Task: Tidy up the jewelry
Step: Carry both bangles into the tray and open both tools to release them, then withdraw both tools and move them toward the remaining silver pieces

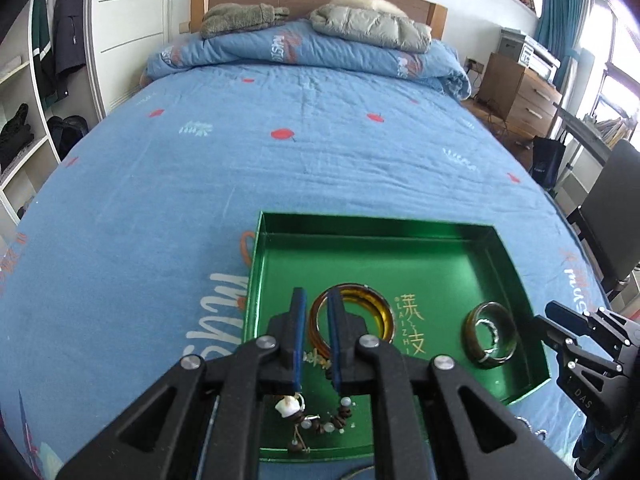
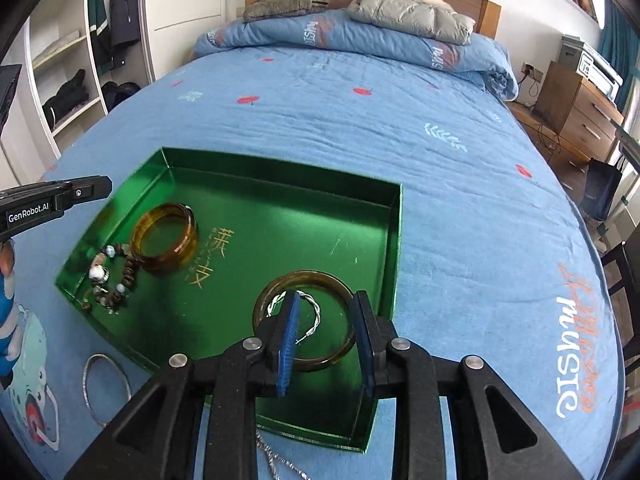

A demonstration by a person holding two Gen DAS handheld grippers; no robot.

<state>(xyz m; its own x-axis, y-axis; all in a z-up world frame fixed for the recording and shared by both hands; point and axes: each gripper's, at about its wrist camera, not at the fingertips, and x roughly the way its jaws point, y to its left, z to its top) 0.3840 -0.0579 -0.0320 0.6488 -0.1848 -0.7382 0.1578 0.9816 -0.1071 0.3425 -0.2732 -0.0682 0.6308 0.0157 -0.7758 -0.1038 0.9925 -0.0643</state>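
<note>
Green tray (image 2: 280, 184) holds two amber bangles (image 2: 165, 238), one bead bracelet (image 2: 116, 276), one twisted silver bangle (image 2: 310, 316). Only the right view shows the thin bangle (image 2: 106, 388) on the bedspread. Left gripper (image 1: 318, 304) is nearly closed and empty; right gripper (image 2: 328, 312) is parted, gripping nothing.

A: Free room in the green tray (image 2: 394, 216)?

B: Far half bare. Amber bangle (image 2: 165, 238) and bead bracelet (image 2: 114, 276) crowd the near-left corner; olive bangle (image 2: 304, 320) rings a silver twist (image 2: 310, 314) near-right.

A: Outside?

B: Bed (image 2: 440, 128) beyond lies open; thin silver bangle (image 2: 105, 388) lies just beside the tray's near-left wall.
</note>
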